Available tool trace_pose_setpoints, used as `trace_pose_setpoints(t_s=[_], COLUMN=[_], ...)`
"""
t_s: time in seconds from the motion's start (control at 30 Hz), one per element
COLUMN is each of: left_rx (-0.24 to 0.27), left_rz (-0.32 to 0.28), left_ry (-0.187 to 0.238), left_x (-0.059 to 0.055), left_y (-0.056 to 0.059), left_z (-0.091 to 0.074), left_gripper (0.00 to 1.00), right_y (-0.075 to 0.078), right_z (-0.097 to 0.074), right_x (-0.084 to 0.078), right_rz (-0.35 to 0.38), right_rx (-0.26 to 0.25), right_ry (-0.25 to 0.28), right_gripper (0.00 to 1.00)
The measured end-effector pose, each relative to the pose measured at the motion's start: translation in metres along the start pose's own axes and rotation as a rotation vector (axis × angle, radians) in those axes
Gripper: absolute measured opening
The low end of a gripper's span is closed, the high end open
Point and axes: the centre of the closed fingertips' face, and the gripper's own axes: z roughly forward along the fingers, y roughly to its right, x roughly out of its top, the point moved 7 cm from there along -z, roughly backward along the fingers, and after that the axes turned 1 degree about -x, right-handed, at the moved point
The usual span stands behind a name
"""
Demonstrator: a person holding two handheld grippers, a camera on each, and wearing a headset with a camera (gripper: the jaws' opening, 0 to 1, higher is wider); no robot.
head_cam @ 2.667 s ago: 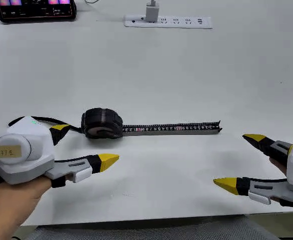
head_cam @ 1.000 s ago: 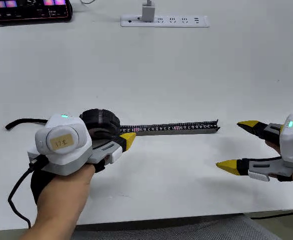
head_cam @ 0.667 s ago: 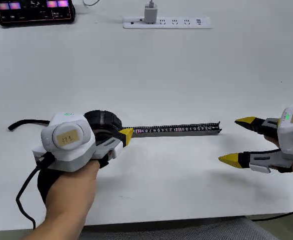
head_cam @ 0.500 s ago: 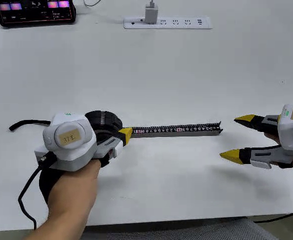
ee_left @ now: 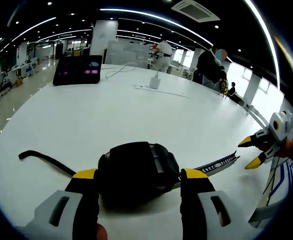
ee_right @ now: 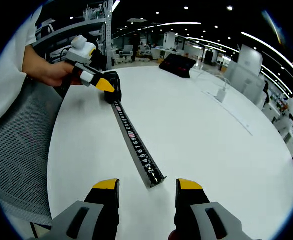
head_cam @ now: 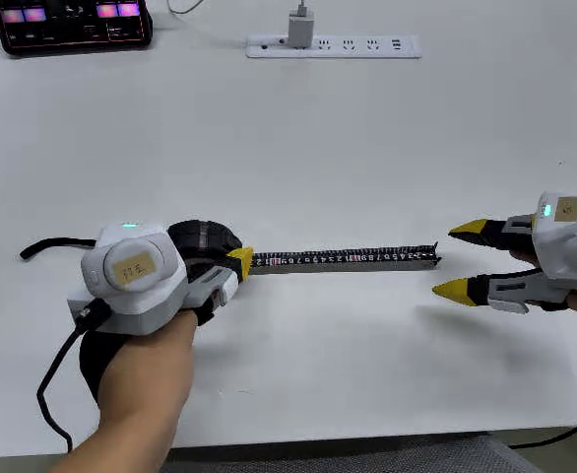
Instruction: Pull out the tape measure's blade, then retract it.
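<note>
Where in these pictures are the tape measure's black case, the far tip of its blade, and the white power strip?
tape measure case (ee_left: 136, 167): left gripper view, middle of the black housing.
blade tip (ee_right: 154, 179): right gripper view, the blade's pulled-out end.
power strip (head_cam: 357, 45): head view, its white socket face.

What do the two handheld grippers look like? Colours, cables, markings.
They match. The left gripper and right gripper each have a rounded white housing and grey-and-black jaws with yellow tips. Each also has a small green light on top and a pale sticker with handwritten marks. A black cable trails from the left one. The person wears a white sleeve.
</note>
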Motion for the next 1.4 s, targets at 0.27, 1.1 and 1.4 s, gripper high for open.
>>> trace_pose_setpoints(t_s=[0.27, 1.1, 1.4], left_rx=[0.0, -0.009, -0.011], left_rz=[-0.02, -0.02, -0.022], left_ry=[-0.004, -0.002, -0.001], left_x=[0.0, -0.001, -0.001], left_y=[-0.002, -0.003, -0.004], left_z=[0.001, 0.001, 0.002], left_gripper=[0.6, 0.59, 0.59], right_y=[0.005, 0.016, 0.017], right_z=[0.005, 0.019, 0.024], right_x=[-0.001, 0.0, -0.002], right_rz=[-0.024, -0.096, -0.108], right_rx=[0.026, 0.116, 0.155], right_ry=[-0.015, -0.065, -0.077], right_gripper=[0.38, 0.25, 0.21])
